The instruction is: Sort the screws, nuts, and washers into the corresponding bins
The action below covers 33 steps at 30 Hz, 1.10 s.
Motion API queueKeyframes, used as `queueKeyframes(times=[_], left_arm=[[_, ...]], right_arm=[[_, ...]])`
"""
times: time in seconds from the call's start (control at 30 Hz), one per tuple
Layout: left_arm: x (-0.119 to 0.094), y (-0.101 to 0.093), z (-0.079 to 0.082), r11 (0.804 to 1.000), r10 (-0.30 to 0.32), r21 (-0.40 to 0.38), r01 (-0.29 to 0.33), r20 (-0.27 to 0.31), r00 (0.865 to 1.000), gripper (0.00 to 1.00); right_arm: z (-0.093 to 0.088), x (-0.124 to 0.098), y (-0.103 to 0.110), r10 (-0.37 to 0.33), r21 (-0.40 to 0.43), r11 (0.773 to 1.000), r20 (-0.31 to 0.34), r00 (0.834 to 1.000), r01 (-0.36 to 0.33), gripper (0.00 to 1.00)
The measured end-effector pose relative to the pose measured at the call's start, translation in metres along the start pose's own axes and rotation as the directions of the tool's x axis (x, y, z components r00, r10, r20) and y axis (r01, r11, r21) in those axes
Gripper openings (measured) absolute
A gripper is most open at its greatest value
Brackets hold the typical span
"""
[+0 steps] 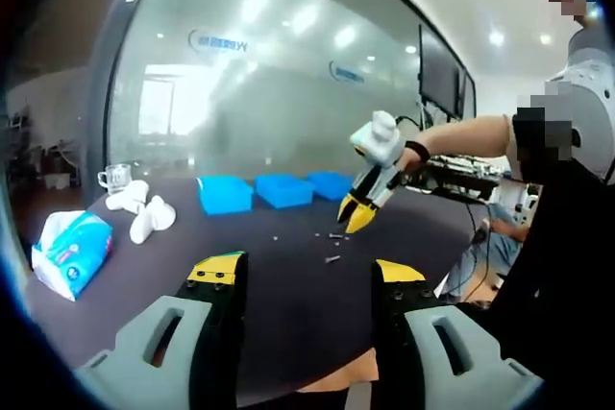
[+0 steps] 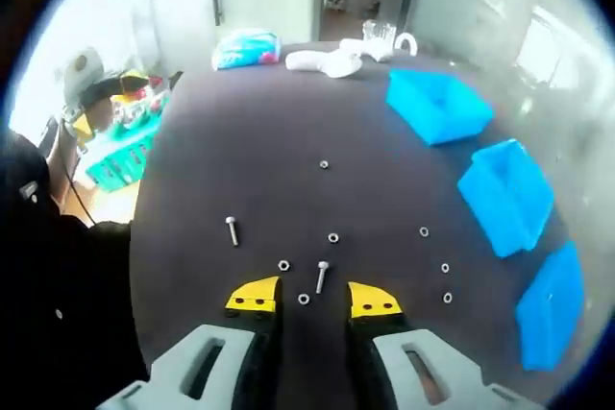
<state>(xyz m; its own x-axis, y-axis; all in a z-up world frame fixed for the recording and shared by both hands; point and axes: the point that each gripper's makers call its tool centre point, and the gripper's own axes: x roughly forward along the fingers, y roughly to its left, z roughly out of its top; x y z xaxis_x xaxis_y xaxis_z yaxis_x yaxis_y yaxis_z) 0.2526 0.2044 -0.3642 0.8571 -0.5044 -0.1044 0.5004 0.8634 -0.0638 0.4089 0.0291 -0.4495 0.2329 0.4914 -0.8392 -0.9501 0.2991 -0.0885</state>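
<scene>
In the left gripper view, my left gripper [image 1: 306, 276] hangs wide and empty above the dark table [image 1: 279, 304], well back from the three blue bins [image 1: 284, 189]. My right gripper [image 1: 356, 213] hovers over the scattered hardware; its gap I cannot tell from here.

In the right gripper view, my right gripper [image 2: 314, 300] is part open and empty, a short screw [image 2: 322, 276] just ahead between the tips. I should descend straight, straddle it, and close gently.

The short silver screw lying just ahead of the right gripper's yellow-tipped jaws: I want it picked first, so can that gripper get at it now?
Probably yes. The short silver screw lies on bare dark tabletop just ahead of the open right gripper; only small nuts lie nearby.
</scene>
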Motion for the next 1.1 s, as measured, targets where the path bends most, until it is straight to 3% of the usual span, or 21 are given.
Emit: queueKeyframes(times=[0.53,0.77,0.87,1.1], left_arm=[[-0.002,0.004,-0.003,1.000,0.012,-0.010,-0.012,-0.003,1.000,0.51],[-0.004,0.005,-0.003,1.000,0.013,-0.011,-0.013,-0.001,1.000,0.51],[-0.005,0.004,-0.002,1.000,0.013,-0.010,-0.013,0.000,1.000,0.51],[-0.006,0.004,0.000,1.000,0.015,-0.008,-0.014,0.005,1.000,0.51]], right_arm=[[-0.001,0.018,-0.005,0.037,0.000,0.999,-0.059,0.998,-0.037,0.12],[-0.004,0.021,-0.004,0.047,0.004,0.999,-0.079,0.996,-0.047,0.08],[-0.004,0.020,0.000,0.058,0.002,0.998,-0.086,0.995,-0.058,0.00],[-0.004,0.018,0.003,0.055,-0.011,0.998,-0.092,0.994,-0.056,0.00]])
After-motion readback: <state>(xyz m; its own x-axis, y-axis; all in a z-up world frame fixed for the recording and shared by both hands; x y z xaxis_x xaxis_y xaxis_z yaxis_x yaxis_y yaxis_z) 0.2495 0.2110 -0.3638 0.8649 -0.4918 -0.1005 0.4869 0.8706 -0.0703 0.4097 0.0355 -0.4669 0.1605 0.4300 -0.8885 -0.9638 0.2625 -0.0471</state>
